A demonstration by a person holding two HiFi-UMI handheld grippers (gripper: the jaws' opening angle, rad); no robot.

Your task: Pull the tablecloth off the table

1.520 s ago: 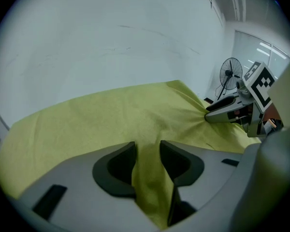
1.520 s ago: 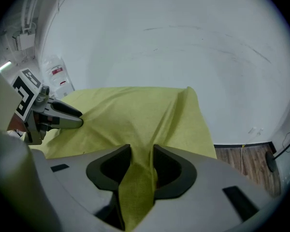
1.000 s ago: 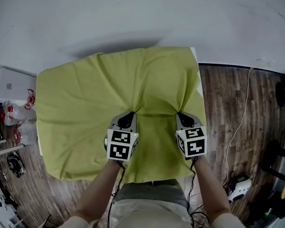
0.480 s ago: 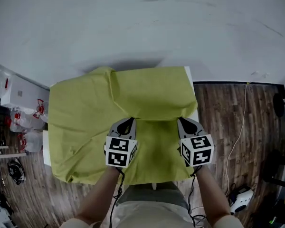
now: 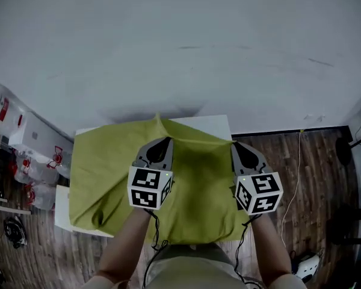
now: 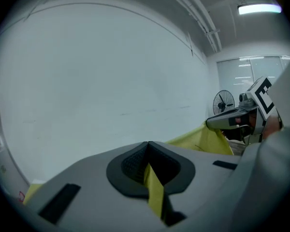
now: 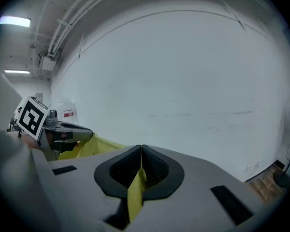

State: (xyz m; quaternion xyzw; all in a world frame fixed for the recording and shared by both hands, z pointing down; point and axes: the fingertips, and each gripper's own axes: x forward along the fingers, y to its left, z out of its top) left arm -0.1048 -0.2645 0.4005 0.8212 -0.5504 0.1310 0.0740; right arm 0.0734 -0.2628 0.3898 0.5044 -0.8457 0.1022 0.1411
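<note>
A yellow-green tablecloth (image 5: 108,173) lies bunched over a small white table (image 5: 213,125) against a pale wall. My left gripper (image 5: 162,142) is shut on a pinched fold of the tablecloth (image 6: 154,190) near its far middle. My right gripper (image 5: 237,146) is shut on another fold of the tablecloth (image 7: 135,192) at the far right edge. Both grippers are raised above the table, and the cloth hangs stretched between them and drapes down toward me. The white tabletop shows bare along the far edge and at the near left corner (image 5: 63,212).
White boxes and bags (image 5: 33,155) stand on the floor at the left of the table. Wooden floor (image 5: 313,179) with a thin cable (image 5: 296,173) lies to the right. The wall (image 5: 180,53) rises right behind the table. A fan (image 6: 223,102) stands far off.
Both grippers have lifted and drawn the tablecloth toward me. The cloth has slid off the far part of the table, which now shows white, and it bunches between the grippers.
</note>
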